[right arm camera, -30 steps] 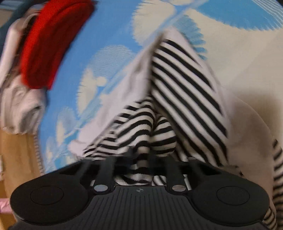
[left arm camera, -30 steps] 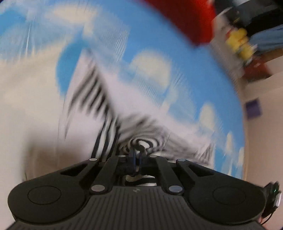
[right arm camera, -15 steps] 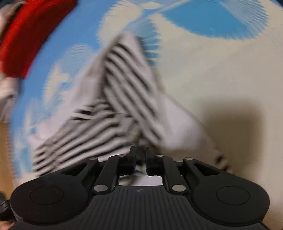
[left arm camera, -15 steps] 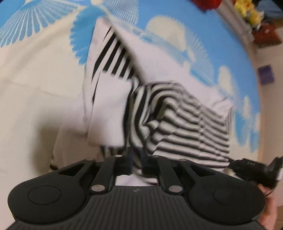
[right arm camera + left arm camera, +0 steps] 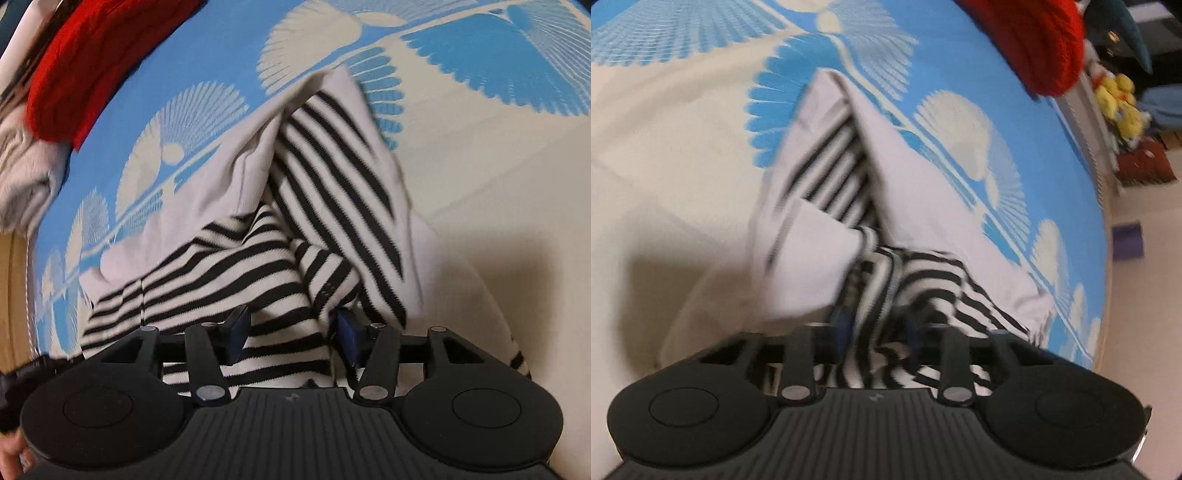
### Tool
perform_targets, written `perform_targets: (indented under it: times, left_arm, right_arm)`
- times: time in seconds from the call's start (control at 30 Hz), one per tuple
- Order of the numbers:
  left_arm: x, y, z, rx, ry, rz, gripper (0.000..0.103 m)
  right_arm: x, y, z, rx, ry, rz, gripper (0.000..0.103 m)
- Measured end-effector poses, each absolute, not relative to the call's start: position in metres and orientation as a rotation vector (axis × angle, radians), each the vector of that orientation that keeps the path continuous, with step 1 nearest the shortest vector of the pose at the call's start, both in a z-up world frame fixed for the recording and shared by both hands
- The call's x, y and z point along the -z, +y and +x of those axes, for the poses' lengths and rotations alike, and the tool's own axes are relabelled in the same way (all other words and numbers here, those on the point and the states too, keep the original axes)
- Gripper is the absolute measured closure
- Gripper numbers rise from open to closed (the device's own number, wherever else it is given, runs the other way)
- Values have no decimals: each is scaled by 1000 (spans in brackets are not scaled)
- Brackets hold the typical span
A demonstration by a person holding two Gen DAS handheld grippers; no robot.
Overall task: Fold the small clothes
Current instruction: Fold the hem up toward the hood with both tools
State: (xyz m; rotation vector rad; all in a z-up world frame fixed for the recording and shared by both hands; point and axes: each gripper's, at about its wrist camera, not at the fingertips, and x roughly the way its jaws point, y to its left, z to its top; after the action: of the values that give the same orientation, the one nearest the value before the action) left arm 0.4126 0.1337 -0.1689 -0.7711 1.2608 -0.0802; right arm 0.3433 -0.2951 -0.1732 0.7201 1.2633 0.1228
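A small garment, black-and-white striped with plain white panels (image 5: 908,192) (image 5: 325,173), lies crumpled on a blue and cream patterned bedspread (image 5: 683,122) (image 5: 498,140). My left gripper (image 5: 877,326) is low over the near striped part, its jaws apart, with cloth bunched between the fingers. My right gripper (image 5: 293,328) is open wide, its blue pads (image 5: 238,330) on either side of a striped fold that lies loose between them.
A red knitted item (image 5: 1038,40) (image 5: 85,66) lies at the far edge of the bed. A pale folded cloth (image 5: 26,181) sits beside it. Yellow soft toys (image 5: 1119,99) and clutter stand beyond the bed's right edge (image 5: 1100,192).
Both grippers were shut on the striped garment and carried it over the bed. Now both have opened and the garment rests on the bedspread.
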Motion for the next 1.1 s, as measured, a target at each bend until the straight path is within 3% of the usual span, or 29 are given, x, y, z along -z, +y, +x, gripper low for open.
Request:
perform_targets:
  times: [0.07, 0.17, 0.27, 0.37, 0.43, 0.5, 0.57, 0.67, 0.77, 0.87, 0.93, 0.97, 1.03, 1.1]
  left_arm:
    - [157, 136, 412, 93, 1201, -777, 101]
    - [118, 146, 407, 140, 1022, -786, 101]
    - [109, 158, 402, 75, 995, -748, 101]
    - [152, 153, 404, -28, 1272, -687, 100]
    - [174, 148, 402, -68, 1398, -667, 96]
    - [168, 148, 402, -60, 1369, -659, 90]
    - [145, 146, 404, -67, 1255, -592, 70]
    - [116, 136, 402, 24, 1103, -546, 69]
    - [119, 123, 404, 163, 1118, -598, 69]
    - [152, 116, 407, 124, 1275, -570, 69]
    - [171, 116, 407, 33, 1356, -489, 78]
    - [176, 120, 406, 3, 1361, -481, 84]
    - [172, 127, 407, -7, 1348, -503, 84]
    - [156, 127, 406, -5, 1291, -465, 83]
  right_arm:
    - [163, -300, 345, -166, 1197, 761, 95]
    - [133, -319, 344, -245, 978, 863, 98]
    - [124, -338, 343, -256, 901, 937, 98]
    - [154, -338, 349, -161, 1111, 866, 97]
    - [179, -329, 350, -74, 1258, 769, 92]
    - [188, -327, 349, -19, 1276, 732, 78]
    - [181, -328, 349, -17, 1252, 733, 74]
    - [156, -327, 349, -16, 1148, 693, 58]
    - [149, -320, 354, -75, 1095, 679, 57]
    - [173, -313, 357, -78, 1206, 682, 57]
    - [190, -308, 357, -54, 1266, 663, 58]
    - [194, -308, 357, -57, 1274, 666, 62]
    - [191, -309, 356, -52, 1264, 655, 73]
    - [179, -312, 355, -29, 1227, 624, 75]
